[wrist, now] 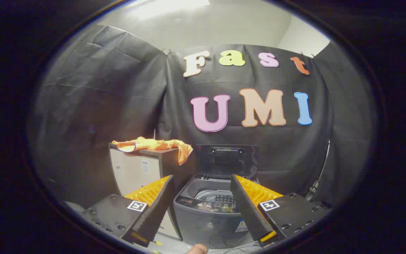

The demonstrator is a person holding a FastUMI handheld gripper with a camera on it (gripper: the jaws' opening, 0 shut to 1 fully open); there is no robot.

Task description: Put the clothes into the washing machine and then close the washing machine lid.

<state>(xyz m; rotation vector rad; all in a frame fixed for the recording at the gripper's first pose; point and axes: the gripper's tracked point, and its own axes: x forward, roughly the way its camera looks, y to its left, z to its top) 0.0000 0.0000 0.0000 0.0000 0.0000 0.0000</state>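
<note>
Gripper (201,183) fingers apart, empty; crumpled orange garment (157,145) on cabinet (136,169).

Bright light spills from the ceiling (174,7), washing it out. Below, the booth sits dim, cloth wall (100,106) murky. Fisheye bends everything at the rim. Fingers (153,208), spread wide, look soft; centre stays sharp.
</note>
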